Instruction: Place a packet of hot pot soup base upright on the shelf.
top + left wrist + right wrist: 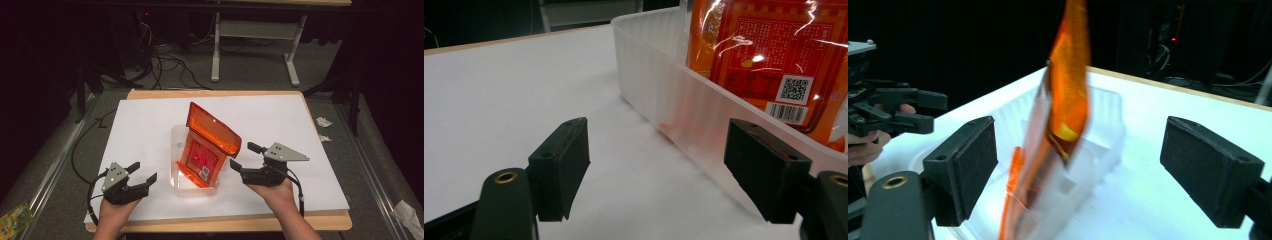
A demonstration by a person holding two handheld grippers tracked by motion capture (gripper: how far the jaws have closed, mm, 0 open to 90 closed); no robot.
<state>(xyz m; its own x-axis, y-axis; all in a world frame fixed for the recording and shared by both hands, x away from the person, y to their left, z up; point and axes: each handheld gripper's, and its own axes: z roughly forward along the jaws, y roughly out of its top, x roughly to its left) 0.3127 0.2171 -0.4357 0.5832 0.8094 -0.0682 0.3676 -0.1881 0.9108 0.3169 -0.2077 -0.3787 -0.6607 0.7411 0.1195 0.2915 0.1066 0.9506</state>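
An orange packet (207, 147) with a red label and a barcode stands tilted in a translucent plastic tray (178, 145) at the middle of the white board. My left gripper (143, 172) is open, just left of the tray's near corner. In the left gripper view, the tray wall (664, 85) runs between the left gripper's (659, 170) jaws, with the packet (764, 50) behind it. My right gripper (243, 156) is open, close to the packet's right edge without touching it. In the right gripper view the packet (1068, 100) looks blurred beyond the right gripper (1078, 170).
The white board (280, 120) lies on a wooden table with bare room all around the tray. Crumpled paper scraps (324, 121) lie on the floor to the right. A green packet (15, 217) lies at the bottom left. A table frame (255, 30) and cables stand behind.
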